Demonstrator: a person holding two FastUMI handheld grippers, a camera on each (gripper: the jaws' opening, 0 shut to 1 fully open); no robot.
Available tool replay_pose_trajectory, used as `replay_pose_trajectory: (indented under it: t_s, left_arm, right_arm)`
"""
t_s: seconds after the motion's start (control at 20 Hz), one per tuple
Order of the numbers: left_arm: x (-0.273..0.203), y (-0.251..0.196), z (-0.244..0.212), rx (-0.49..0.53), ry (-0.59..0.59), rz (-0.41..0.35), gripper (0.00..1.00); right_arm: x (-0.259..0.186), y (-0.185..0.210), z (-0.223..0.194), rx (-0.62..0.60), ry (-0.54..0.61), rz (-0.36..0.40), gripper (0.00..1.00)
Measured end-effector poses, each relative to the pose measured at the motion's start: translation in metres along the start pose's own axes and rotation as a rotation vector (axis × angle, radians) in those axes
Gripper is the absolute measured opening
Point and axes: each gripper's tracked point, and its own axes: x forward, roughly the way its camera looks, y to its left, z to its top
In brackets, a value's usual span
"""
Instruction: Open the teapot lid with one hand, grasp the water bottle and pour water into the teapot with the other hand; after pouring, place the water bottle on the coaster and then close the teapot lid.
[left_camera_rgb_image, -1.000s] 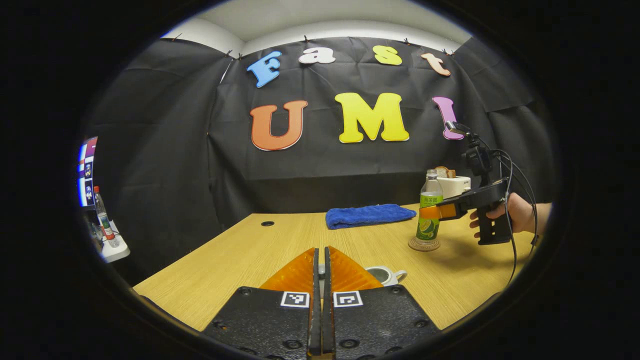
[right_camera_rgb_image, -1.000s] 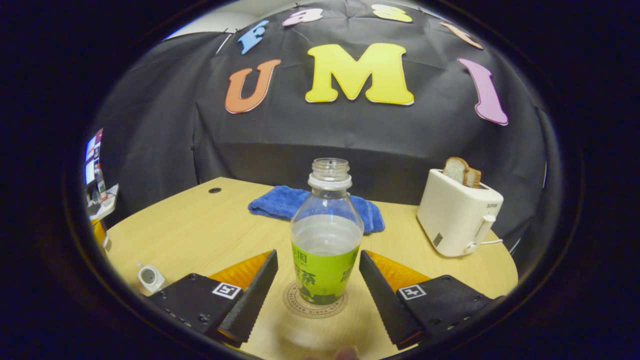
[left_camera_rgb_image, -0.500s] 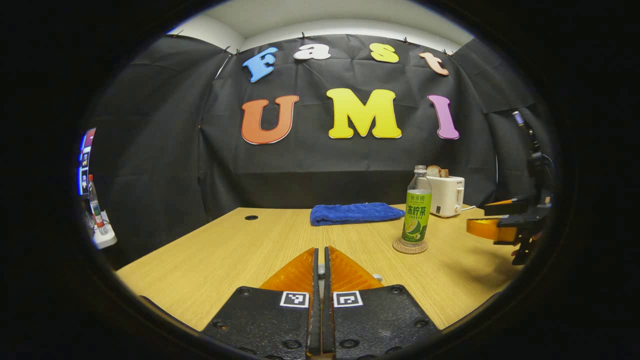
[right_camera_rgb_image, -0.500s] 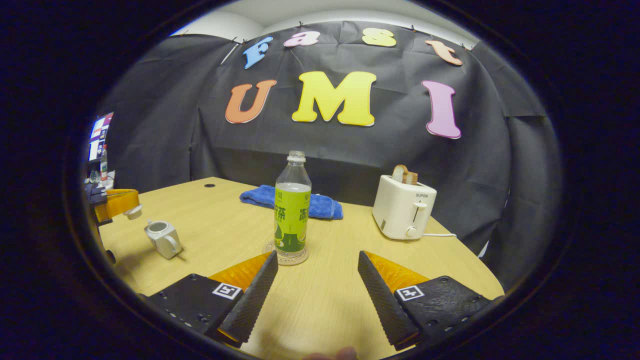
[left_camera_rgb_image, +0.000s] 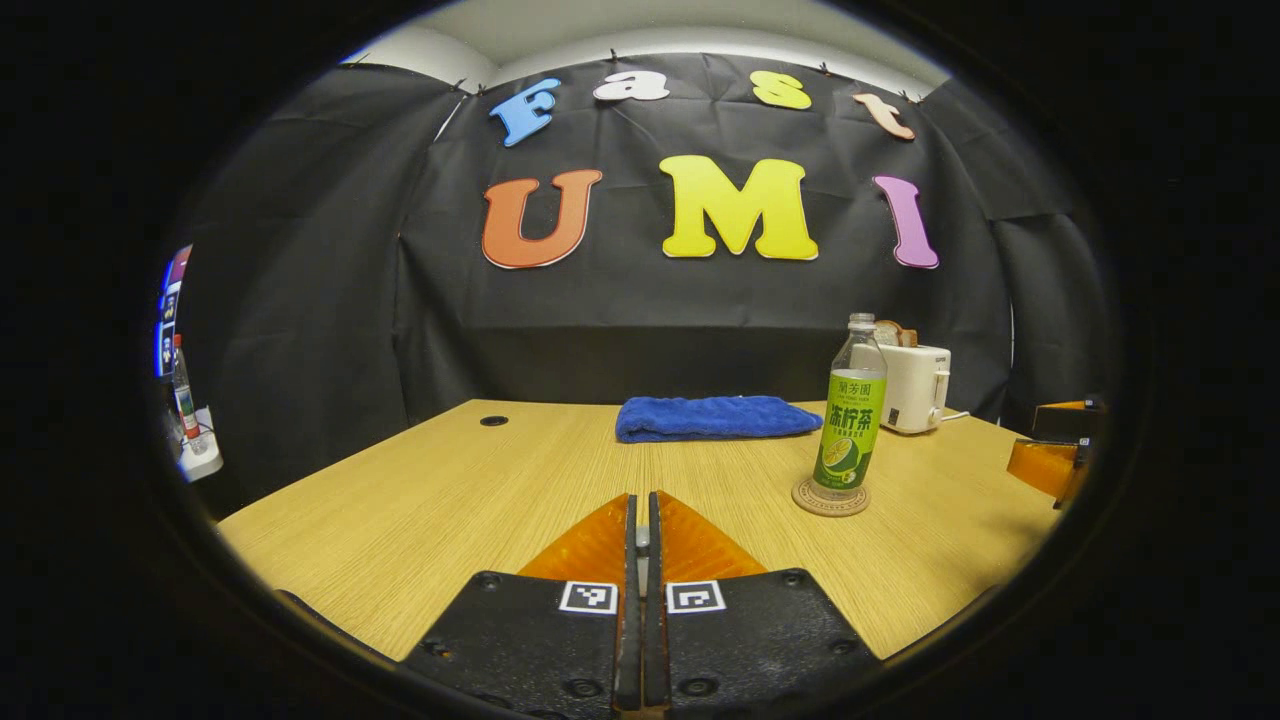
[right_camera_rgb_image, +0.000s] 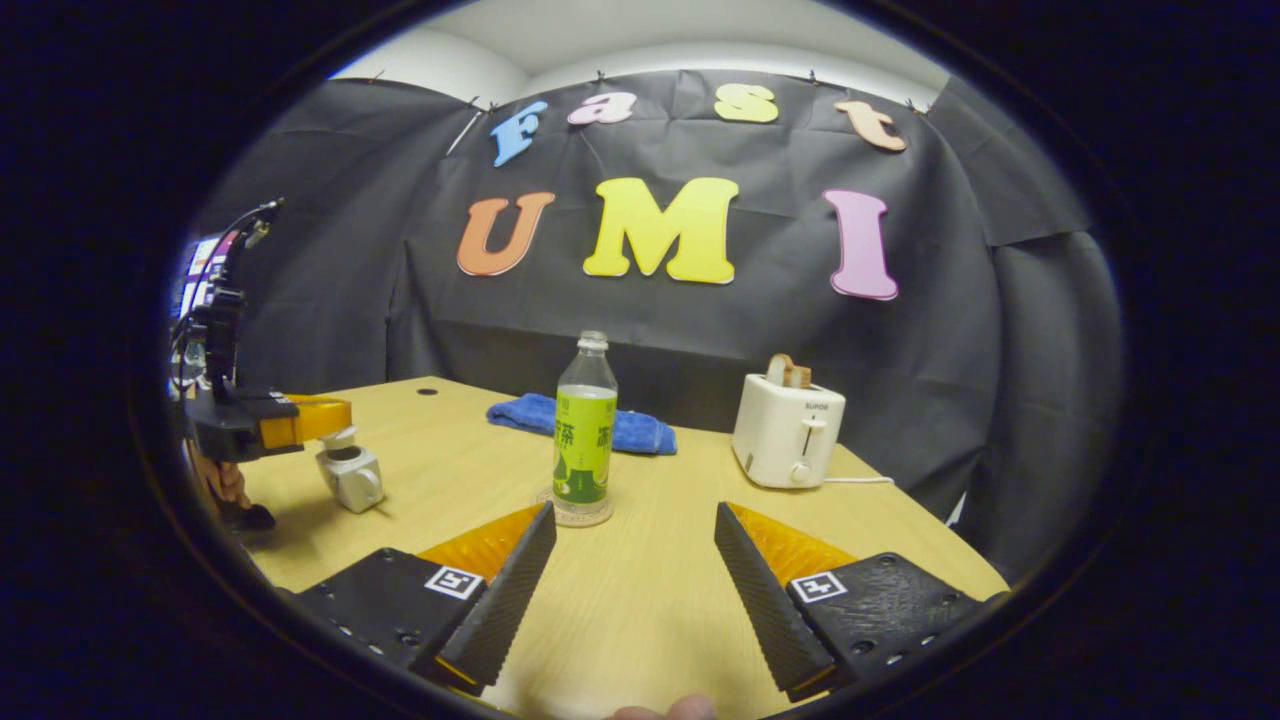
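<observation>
Right gripper view was checked first: the right gripper (right_camera_rgb_image: 634, 555) was held low over the table (right_camera_rgb_image: 640, 600) with its jaws spread wide and nothing between them. The water bottle (right_camera_rgb_image: 584, 435) was seen upright and uncapped on the coaster (right_camera_rgb_image: 574, 518), ahead of the fingers and apart from them, so the placing step was judged done. At the left edge the left gripper (right_camera_rgb_image: 335, 425) was seen pinched on the teapot lid (right_camera_rgb_image: 340, 437), directly over the teapot (right_camera_rgb_image: 350, 480); whether the lid was seated or just above the rim could not be told. In the left gripper view the left gripper's (left_camera_rgb_image: 642, 540) fingers were seen closed almost together, a small pale piece caught in the gap, taken to be the lid knob. The blue towel (left_camera_rgb_image: 715, 417) and the toaster (left_camera_rgb_image: 915, 385) were seen at the back, well apart from the work. Lid closing was judged the step in hand. For the next move, the lid would need to be centred on the opening, lowered until seated, then released.
</observation>
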Motion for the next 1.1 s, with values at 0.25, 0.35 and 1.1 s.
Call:
replay_pose_trajectory:
  t_s: [0.25,0.35,1.1]
  left_arm:
    - [0.006,-0.006,-0.004,0.016,0.009,-0.006,0.04]
    - [0.006,-0.007,-0.006,0.030,0.009,-0.002,0.04]
    - [0.001,-0.005,-0.013,0.013,0.030,0.027,0.12]
  right_arm:
    - [-0.002,0.000,0.003,-0.022,-0.013,-0.009,0.95]
    - [-0.004,0.000,0.002,-0.023,-0.014,-0.008,0.95]
    - [-0.009,0.001,-0.003,0.004,-0.022,0.005,0.95]
